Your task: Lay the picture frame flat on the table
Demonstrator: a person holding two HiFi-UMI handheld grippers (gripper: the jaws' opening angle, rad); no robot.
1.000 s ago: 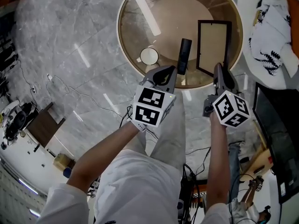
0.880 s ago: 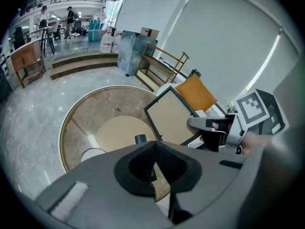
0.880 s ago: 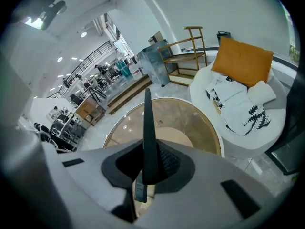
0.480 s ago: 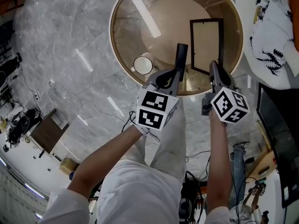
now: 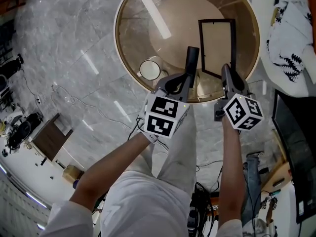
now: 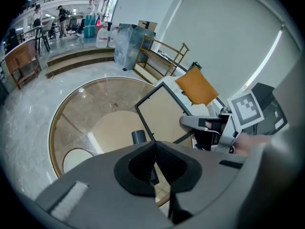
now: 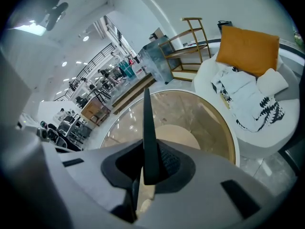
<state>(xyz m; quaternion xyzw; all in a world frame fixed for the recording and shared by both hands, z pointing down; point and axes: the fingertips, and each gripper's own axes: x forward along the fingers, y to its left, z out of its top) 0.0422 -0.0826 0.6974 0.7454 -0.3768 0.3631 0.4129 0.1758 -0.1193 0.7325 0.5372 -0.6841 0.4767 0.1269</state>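
Note:
A black picture frame [image 5: 216,46] with a tan panel stands tilted on the round glass table [image 5: 121,48], toward its near right side. My right gripper [image 5: 227,72] is shut on the frame's lower near edge. In the right gripper view the frame [image 7: 145,128] shows edge-on as a thin black strip running up from between the jaws. The left gripper view shows the frame [image 6: 164,113] with the right gripper [image 6: 205,125] on its lower corner. My left gripper [image 5: 183,78] hangs over the near rim, jaws together. A dark upright cylinder [image 5: 191,62] stands just beyond its tips.
A white cup [image 5: 148,69] sits on the table to the left of the left gripper. A white round seat with a printed cloth [image 5: 289,33] and an orange cushion [image 7: 250,49] stands at the right. Cables and a small wooden stand [image 5: 47,135] lie on the marble floor.
The view has shifted a little, and both grippers reach slightly farther over the table's near rim. The right gripper keeps the same hold on the frame.

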